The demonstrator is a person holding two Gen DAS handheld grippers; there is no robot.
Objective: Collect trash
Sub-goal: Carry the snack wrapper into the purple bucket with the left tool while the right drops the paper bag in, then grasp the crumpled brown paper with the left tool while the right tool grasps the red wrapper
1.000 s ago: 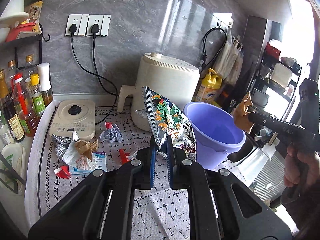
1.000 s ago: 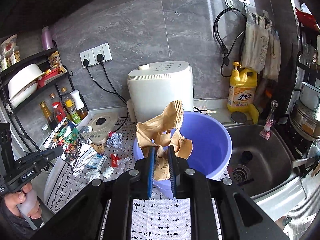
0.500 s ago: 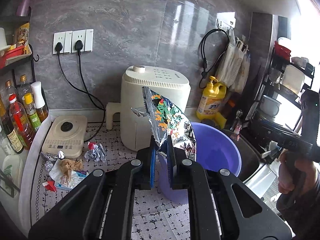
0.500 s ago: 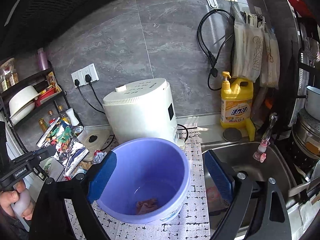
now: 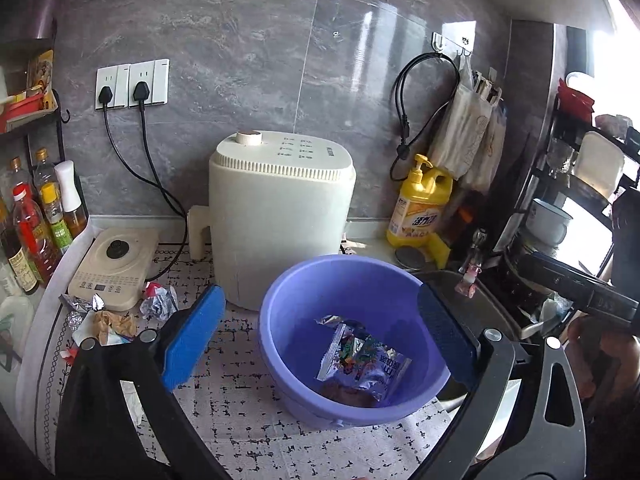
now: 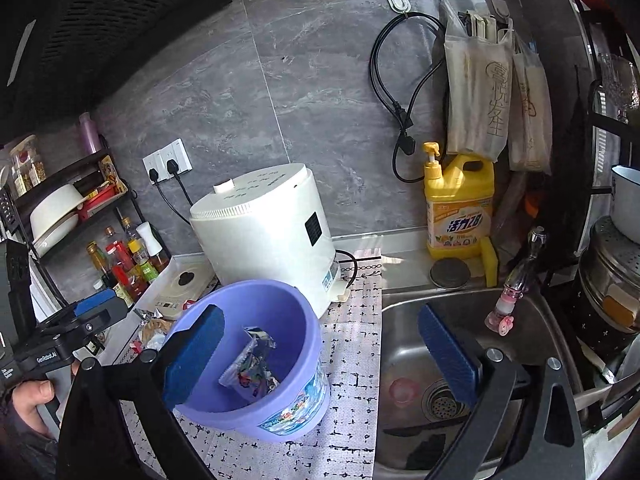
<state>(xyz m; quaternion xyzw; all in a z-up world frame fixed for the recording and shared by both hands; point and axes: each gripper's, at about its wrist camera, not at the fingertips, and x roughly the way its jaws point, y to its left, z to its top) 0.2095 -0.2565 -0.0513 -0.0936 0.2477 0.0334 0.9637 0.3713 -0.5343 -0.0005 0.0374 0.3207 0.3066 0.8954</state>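
I am holding two sets of tongs over a kitchen counter, and both stand spread wide with nothing between their blue pads. The left tongs (image 5: 320, 332) hang directly above a purple bucket (image 5: 280, 300), which sits on a patterned mat in front of a white appliance (image 5: 280, 216). Inside the bucket a shiny snack wrapper (image 5: 360, 360) lies on the bottom, over something brownish that I think is crumpled paper, though the wrapper hides most of it. The right tongs (image 6: 320, 352) straddle the bucket's right side and the edge of a steel sink (image 6: 460, 320).

More trash waits on the counter to the left of the bucket: a crumpled ball (image 5: 158, 304), foil scraps (image 5: 78, 306) and a small heap of brown and white paper (image 5: 110, 324), all near a flat cream cooker (image 5: 114, 264). That heap lies just beside the left tongs' left pad (image 5: 192, 340), lower and further left, well apart from the right tongs.

My judgement is that the next pickup belongs to the left tongs. To do it well I would swing left, drop low, keep the pads wide until they flank one piece, then close gently so light paper does not skid away, staying clear of the bottles (image 5: 28, 232) along the counter's edge
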